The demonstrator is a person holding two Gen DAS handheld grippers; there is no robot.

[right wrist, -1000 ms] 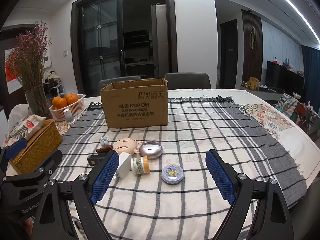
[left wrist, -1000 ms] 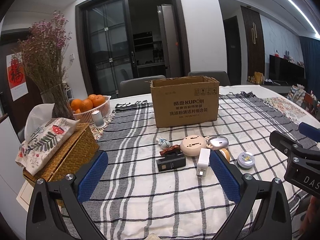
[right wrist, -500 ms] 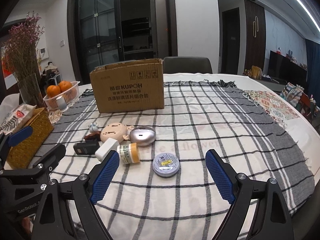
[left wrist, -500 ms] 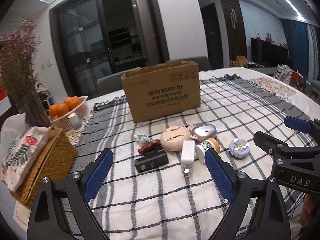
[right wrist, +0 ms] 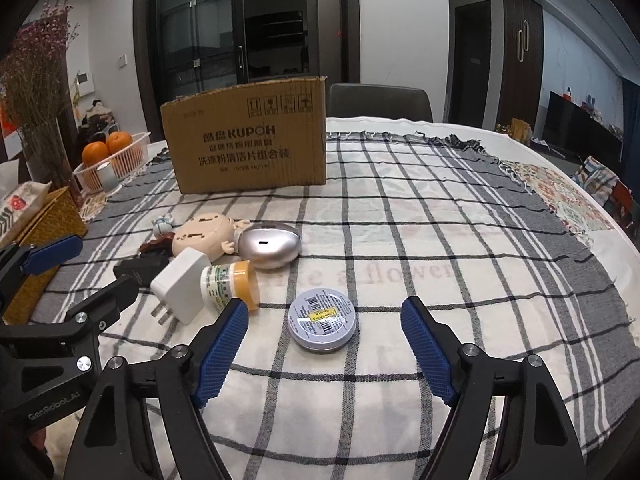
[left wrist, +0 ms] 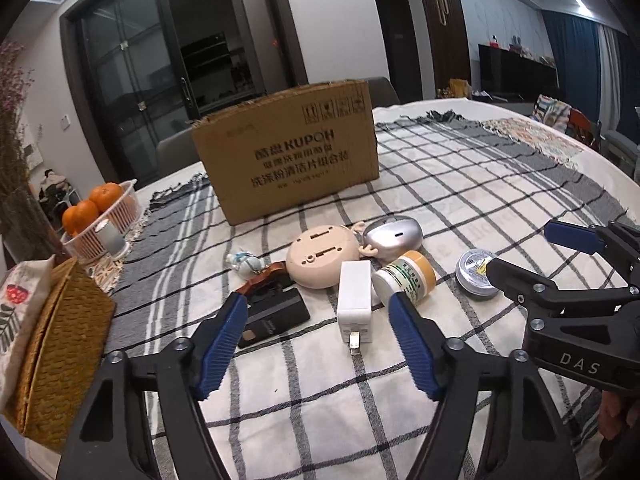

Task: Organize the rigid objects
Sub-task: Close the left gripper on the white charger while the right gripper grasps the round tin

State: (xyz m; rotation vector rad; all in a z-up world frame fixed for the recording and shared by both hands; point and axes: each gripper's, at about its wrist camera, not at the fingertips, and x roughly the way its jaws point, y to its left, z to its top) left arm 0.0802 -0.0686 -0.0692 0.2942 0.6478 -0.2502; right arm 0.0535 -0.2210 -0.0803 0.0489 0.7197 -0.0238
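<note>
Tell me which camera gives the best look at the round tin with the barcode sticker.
The right wrist view: the round tin lies whole and unblocked ahead of the open right gripper, its sticker facing the camera. In the left wrist view the tin sits off to the side, partly hidden behind the right gripper's finger.

A woven checked cloth covers the surface. Beyond the ribbed blue fingers stand a matt corrugated cardboard box, a glossy metallic oval case, a smooth white plastic charger, a shiny tin and a rough wicker box.
</note>
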